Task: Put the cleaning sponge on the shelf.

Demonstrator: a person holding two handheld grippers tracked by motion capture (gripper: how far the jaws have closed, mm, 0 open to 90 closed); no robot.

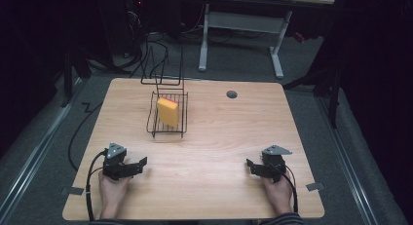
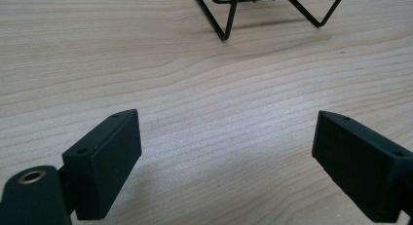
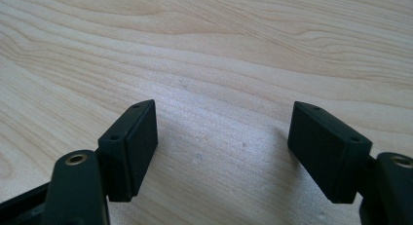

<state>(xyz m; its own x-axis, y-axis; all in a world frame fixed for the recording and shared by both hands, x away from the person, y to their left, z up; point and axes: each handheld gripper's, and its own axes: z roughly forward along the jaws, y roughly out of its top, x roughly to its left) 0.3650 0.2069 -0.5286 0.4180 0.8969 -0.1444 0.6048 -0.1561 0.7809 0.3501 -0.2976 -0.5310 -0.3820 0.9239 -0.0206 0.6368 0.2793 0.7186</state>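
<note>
From the high view, a person's two hands are resting at the near edge of the wooden worktop (image 1: 219,137), each holding a gripper. The left gripper (image 1: 141,162) is sitting with its jaws apart and nothing between them, pointing toward the middle of the worktop; the right gripper (image 1: 249,164) is mirroring it, jaws apart and empty, aimed inward. Well ahead of the left jaws, a black wire rack (image 1: 167,119) is standing on the worktop with a yellow sponge (image 1: 168,111) leaning inside it on edge, its long axis running away from the person and its broad face turned toward the left. A small grey disc (image 1: 232,94) is lying farther off, beyond the right jaws. Bare wood is lying between both grippers and the rack.

From the left gripper view, the left gripper (image 2: 226,147) is holding its two black jaws wide over bare woodgrain, touching nothing; the wire rack's feet (image 2: 272,10) are showing far ahead, slightly right of centre.

From the right gripper view, the right gripper (image 3: 221,142) is likewise keeping its jaws spread and empty, with plain worktop (image 3: 219,49) ahead.
</note>
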